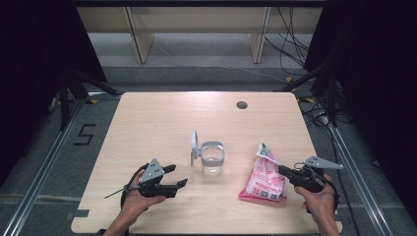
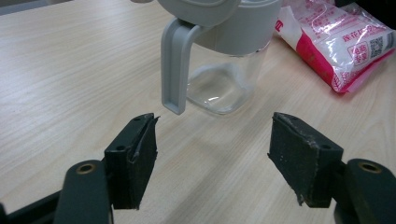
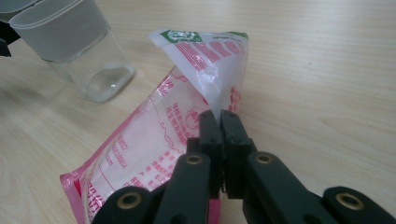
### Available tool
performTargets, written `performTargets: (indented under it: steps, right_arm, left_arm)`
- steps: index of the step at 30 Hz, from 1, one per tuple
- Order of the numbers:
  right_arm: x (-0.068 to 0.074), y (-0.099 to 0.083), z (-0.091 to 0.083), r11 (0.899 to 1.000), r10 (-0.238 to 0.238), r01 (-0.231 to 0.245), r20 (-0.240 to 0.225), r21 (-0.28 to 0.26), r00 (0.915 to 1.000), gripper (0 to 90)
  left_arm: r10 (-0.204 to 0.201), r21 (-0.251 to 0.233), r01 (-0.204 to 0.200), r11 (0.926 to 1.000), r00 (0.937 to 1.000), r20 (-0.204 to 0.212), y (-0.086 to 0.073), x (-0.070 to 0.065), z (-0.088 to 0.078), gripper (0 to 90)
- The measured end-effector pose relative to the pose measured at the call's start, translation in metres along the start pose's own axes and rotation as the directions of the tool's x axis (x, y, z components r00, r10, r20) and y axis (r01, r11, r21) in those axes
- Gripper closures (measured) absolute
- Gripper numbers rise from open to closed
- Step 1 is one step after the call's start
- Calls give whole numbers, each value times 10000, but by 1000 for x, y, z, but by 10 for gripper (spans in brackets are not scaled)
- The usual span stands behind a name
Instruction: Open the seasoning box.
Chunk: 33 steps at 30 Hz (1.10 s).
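A pink and white plastic bag (image 1: 264,178) of white grains lies on the wooden table (image 1: 157,118) at the right. My right gripper (image 1: 282,169) is shut on the bag's edge (image 3: 215,100), pinching the thin film near its folded-up top corner. A clear glass jar (image 1: 212,158) with a grey collar and a flipped-open grey lid (image 1: 194,144) stands upright at the table's middle. My left gripper (image 1: 176,175) rests at the front left, open, with nothing between its fingers. In the left gripper view the jar (image 2: 219,79) stands just beyond the open gripper (image 2: 212,140), and the bag (image 2: 334,42) lies past it.
A small dark round hole (image 1: 241,104) sits near the table's far edge. Metal rails run along the floor on both sides, and cables lie on the floor at the back right. Wooden furniture legs stand beyond the table.
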State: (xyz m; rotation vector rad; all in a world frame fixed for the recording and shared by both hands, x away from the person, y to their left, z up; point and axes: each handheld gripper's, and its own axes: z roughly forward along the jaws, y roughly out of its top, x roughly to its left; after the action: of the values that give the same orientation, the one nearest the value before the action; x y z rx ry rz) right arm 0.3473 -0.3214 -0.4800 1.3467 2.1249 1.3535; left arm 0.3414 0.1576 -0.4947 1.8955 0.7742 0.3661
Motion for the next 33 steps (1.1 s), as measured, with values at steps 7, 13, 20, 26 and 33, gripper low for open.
performTargets:
  steps: [7, 13, 20, 26, 33]
  right_arm:
    - [-2, -5, 7, 9954, 706, -718, 217, 631, 9973, 649]
    - [-5, -1, 15, 9962, 449, -476, 393, 731, 9982, 578]
    - [-11, 3, 26, 9920, 875, -887, 176, 897, 9960, 529]
    - [-9, 4, 29, 9858, 1323, -1334, 171, 1016, 9911, 511]
    - [-14, 3, 31, 9914, 913, -929, 218, 920, 9956, 598]
  left_arm:
    - [11, 16, -11, 10000, 10000, 65, -1, 0, 0, 317]
    - [26, 39, -26, 10000, 9999, 129, -2, 1, 1, 317]
    - [35, 109, -37, 9999, 9998, 193, -2, -2, 3, 316]
    - [-74, 30, 73, 10000, 9997, 248, -2, -2, 2, 316]
    - [11, 75, -13, 10000, 9999, 169, -2, -1, 2, 316]
